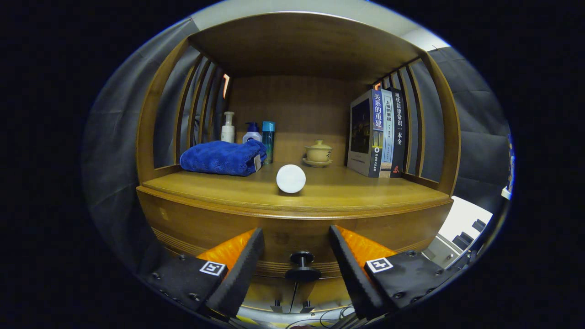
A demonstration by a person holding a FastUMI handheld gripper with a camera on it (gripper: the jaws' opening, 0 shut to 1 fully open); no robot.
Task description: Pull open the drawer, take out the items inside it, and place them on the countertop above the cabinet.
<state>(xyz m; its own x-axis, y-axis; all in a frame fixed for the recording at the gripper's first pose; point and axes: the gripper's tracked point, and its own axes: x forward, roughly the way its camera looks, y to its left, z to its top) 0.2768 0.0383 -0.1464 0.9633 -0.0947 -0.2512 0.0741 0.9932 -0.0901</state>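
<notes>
A wooden cabinet stands ahead of me, its countertop (343, 192) at mid height. Below the top runs the curved drawer front (205, 224), which looks closed, with a dark round knob (302, 266) sticking out. My gripper (297, 256) is open, and the knob sits between the two fingers, touching neither. On the countertop a white round object (290, 178) lies near the front edge. What is inside the drawer is hidden.
On the countertop: a folded blue towel (222, 157) at the left, three bottles (249, 132) behind it, a small lidded tea cup on a saucer (318, 153), and upright books (379, 135) at the right. Slatted wooden sides and a roof enclose the shelf.
</notes>
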